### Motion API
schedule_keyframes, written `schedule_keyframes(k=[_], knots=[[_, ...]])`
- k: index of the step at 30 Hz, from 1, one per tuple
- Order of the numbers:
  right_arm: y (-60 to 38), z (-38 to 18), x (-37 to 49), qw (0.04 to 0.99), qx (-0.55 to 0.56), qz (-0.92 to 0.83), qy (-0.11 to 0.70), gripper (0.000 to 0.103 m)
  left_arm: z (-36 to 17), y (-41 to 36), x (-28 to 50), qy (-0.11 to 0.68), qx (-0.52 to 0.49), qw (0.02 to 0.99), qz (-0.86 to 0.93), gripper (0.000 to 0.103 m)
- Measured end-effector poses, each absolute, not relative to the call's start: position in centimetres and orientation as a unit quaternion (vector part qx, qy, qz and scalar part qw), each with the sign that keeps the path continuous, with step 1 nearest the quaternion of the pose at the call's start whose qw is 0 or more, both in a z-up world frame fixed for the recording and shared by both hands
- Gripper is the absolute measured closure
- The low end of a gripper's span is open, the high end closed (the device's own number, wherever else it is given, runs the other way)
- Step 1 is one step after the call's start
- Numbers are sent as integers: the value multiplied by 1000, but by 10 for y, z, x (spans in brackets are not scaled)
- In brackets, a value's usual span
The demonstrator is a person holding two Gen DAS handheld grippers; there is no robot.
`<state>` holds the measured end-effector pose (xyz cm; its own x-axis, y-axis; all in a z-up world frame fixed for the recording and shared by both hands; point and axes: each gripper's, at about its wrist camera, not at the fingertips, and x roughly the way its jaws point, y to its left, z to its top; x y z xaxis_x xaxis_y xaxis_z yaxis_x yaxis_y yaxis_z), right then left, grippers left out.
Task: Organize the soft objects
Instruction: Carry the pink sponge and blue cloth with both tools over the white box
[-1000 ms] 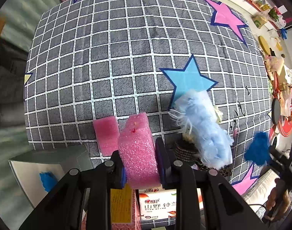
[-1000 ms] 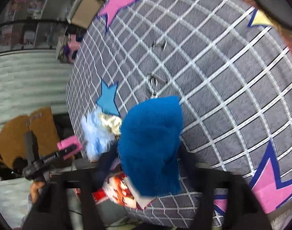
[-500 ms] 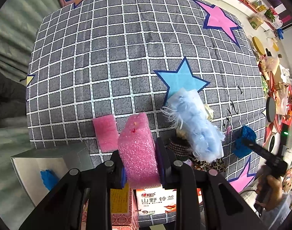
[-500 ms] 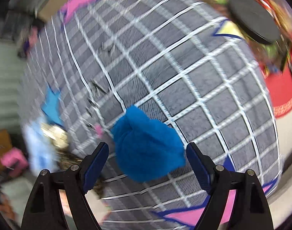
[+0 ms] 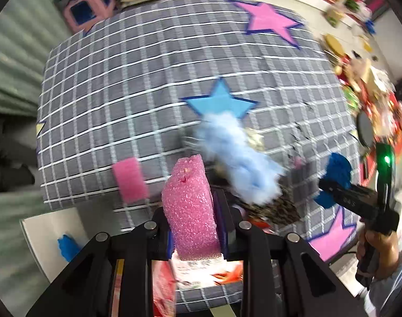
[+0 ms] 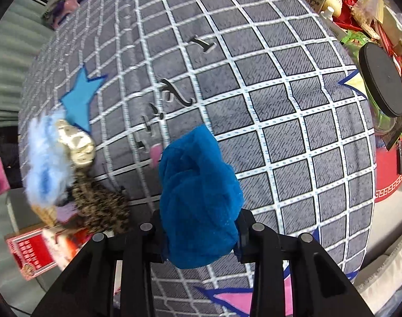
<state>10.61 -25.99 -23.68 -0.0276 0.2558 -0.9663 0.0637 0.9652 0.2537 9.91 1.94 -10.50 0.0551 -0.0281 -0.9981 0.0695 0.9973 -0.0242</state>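
My left gripper is shut on a pink foam block, held upright above the near edge of the checked bed cover. A flat pink sponge lies on the cover to its left. To its right lies a light blue fluffy toy. In the right wrist view my right gripper has its jaws closing, and the pads press on a bunched blue cloth. The left wrist view shows that cloth at the far right, with a person's hand on the gripper behind it.
A white box with a blue piece inside stands off the cover's near left corner. A leopard-print item and a red packet lie by the fluffy toy. A black round lid and clutter sit beyond the right edge.
The right jaws stood wide around the blue cloth and have now closed on it. The left gripper has shifted with the pink block, and the cover looks farther away.
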Motion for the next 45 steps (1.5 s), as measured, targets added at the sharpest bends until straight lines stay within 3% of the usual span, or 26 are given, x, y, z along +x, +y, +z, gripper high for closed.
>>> schedule_keyframes(k=[11,29,45], knots=[[-222,-196,97,697,108,98,702,67,-103,14,73,688,-1,724,-43,75],[-195,-177,101,714,86,148,679,67,-82,28,46,671,-7,741,-30,75],[-95,-97,82,760,63,202,615,67,-43,106,16,618,3,786,5,76]])
